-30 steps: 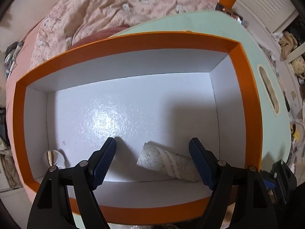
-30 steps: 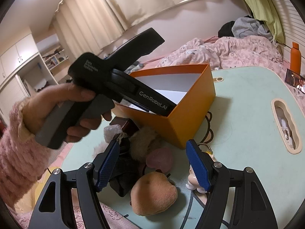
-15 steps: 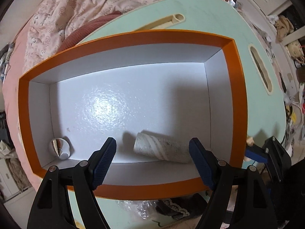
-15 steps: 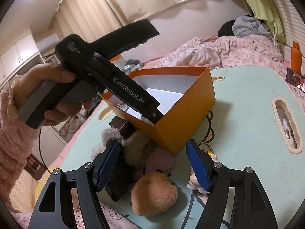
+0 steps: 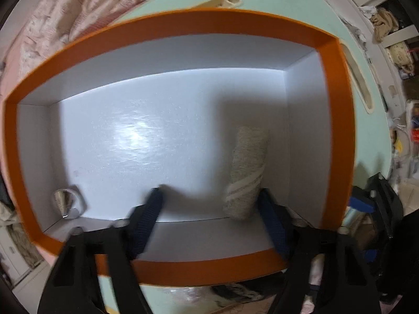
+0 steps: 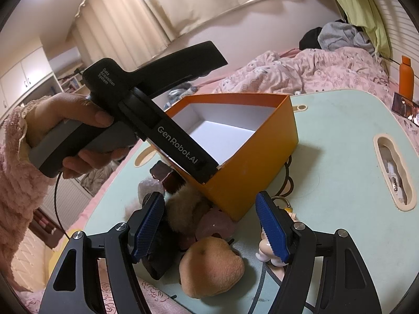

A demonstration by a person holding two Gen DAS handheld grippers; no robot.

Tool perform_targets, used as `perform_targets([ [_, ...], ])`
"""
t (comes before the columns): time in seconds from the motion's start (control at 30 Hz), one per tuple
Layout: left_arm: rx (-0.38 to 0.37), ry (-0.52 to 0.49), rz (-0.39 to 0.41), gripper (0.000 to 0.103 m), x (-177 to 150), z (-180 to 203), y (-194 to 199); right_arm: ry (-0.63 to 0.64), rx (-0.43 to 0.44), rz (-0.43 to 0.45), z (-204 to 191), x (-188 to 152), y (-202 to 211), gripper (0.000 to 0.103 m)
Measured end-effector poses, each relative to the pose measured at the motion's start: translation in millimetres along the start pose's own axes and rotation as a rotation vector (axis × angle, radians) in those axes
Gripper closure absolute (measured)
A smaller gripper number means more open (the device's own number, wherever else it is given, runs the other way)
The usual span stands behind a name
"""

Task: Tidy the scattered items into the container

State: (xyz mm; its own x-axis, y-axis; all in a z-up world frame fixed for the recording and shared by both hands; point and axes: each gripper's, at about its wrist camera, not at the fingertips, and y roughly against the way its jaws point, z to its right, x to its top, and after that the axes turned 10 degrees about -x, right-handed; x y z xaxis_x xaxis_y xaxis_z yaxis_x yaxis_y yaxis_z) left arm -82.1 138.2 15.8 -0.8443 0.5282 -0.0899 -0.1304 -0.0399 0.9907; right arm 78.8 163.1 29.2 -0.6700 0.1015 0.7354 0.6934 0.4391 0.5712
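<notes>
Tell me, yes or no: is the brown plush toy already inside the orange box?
No, the brown plush toy lies on the table outside the orange box.

Overhead light glares off the white glossy floor of the orange cardboard box (image 5: 337, 136), where a dark shadow falls. Motion blur softens the left view; fisheye bending darkens both views' edges.

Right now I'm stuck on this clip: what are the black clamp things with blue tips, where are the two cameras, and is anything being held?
They are hand-held grippers, one in each of a person's hands, each carrying a camera that looks along its fingers. One view looks straight down from the left gripper into the orange box, where a grey rolled sock and a shiny cone lie; its jaws are closing on nothing. The other view is from the right gripper, open and empty, above plush toys on the green table.
</notes>
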Motion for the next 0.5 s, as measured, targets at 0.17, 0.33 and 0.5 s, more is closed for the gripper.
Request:
perform_targets([
  [0.17, 0.013, 0.005, 0.021, 0.074, -1, -3, 9, 0.001, 0.001, -0.003, 0, 0, 0, 0.030],
  [0.33, 0.066, -0.044, 0.037, 0.074, -5, 12, 10, 0.000, 0.000, -0.006, 0, -1, 0, 0.030],
  [0.5, 0.086, -0.075, 0.045, 0.074, -10, 23, 9, -0.005, 0.003, -0.007, 2, 1, 0, 0.030],
])
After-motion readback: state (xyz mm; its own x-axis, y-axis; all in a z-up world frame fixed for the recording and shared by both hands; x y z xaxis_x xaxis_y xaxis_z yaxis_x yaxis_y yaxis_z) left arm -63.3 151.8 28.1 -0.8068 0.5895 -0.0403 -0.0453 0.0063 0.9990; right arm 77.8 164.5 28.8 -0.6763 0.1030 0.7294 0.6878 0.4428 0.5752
